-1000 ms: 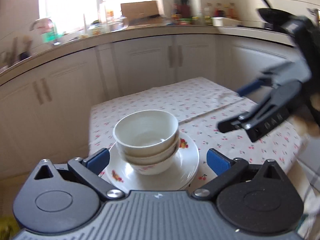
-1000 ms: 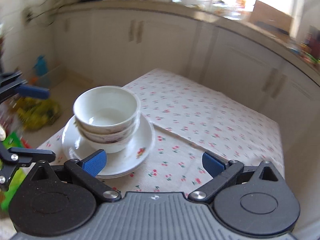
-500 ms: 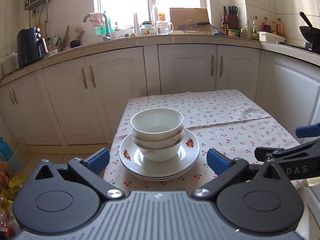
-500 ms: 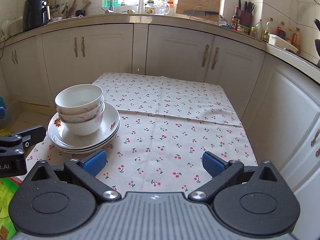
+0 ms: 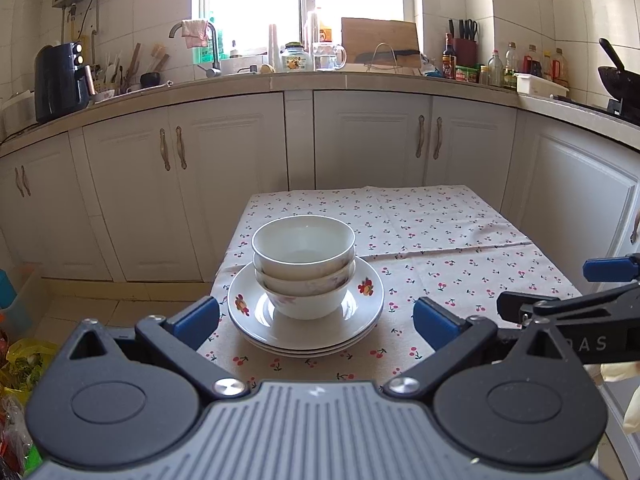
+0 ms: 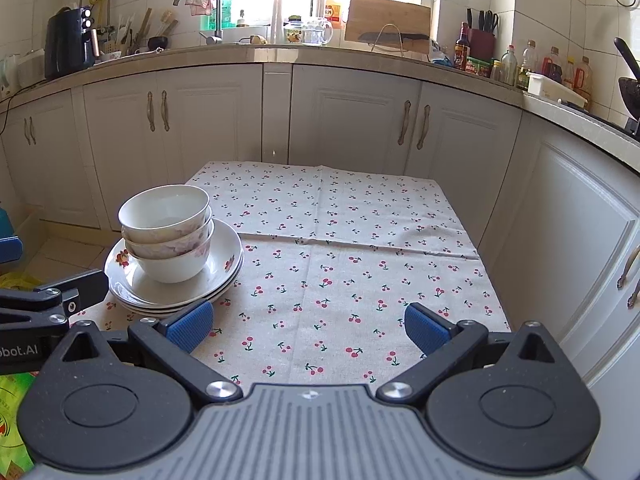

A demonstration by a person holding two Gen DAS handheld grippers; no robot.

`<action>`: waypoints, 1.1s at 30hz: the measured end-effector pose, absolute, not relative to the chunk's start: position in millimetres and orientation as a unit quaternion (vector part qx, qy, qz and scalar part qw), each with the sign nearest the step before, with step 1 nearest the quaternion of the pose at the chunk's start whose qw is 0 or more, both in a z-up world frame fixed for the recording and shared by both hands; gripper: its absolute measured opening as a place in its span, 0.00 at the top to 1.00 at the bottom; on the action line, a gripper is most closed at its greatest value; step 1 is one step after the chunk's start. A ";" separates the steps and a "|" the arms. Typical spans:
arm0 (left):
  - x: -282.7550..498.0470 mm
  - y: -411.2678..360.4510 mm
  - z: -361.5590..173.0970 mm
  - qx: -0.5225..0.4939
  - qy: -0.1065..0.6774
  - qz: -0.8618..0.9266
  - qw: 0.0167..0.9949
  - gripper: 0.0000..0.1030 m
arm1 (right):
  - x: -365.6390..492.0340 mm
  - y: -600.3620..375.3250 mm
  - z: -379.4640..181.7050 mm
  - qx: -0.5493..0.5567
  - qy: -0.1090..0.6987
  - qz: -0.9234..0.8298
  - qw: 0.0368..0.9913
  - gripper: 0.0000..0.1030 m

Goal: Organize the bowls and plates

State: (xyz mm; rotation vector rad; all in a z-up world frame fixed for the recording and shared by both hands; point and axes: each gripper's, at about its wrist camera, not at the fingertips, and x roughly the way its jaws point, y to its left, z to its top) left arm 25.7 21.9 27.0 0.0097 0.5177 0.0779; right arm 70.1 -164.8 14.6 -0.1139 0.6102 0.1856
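Note:
A stack of white bowls (image 5: 304, 264) sits nested on a stack of flowered plates (image 5: 368, 300) at the near left corner of the table (image 5: 440, 248). The stack also shows in the right wrist view, bowls (image 6: 166, 232) on plates (image 6: 224, 256). My left gripper (image 5: 316, 320) is open and empty, just in front of the plates. My right gripper (image 6: 310, 326) is open and empty, over the table's near edge, to the right of the stack. It shows at the right of the left wrist view (image 5: 560, 292).
The table has a cherry-print cloth (image 6: 340, 248). White cabinets (image 5: 360, 148) and a crowded counter (image 5: 320, 76) run behind and along the right. Bags (image 5: 20, 364) lie on the floor at the left.
Both views have swung and steadied to face the table squarely. Both grippers have drawn back a little from the stack. The bowls and plates have not moved.

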 end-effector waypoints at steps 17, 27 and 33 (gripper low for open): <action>25.8 24.7 25.5 -0.007 0.259 0.037 0.965 0.01 | 68.2 -161.0 15.5 -0.064 0.292 0.080 0.951 0.00; 25.7 24.4 25.2 -0.010 0.259 0.038 0.965 0.01 | 68.3 -161.1 15.4 -0.063 0.291 0.078 0.951 0.00; 25.6 23.6 25.7 -0.011 0.259 0.038 0.965 0.01 | 68.4 -161.3 15.2 -0.062 0.291 0.075 0.952 0.00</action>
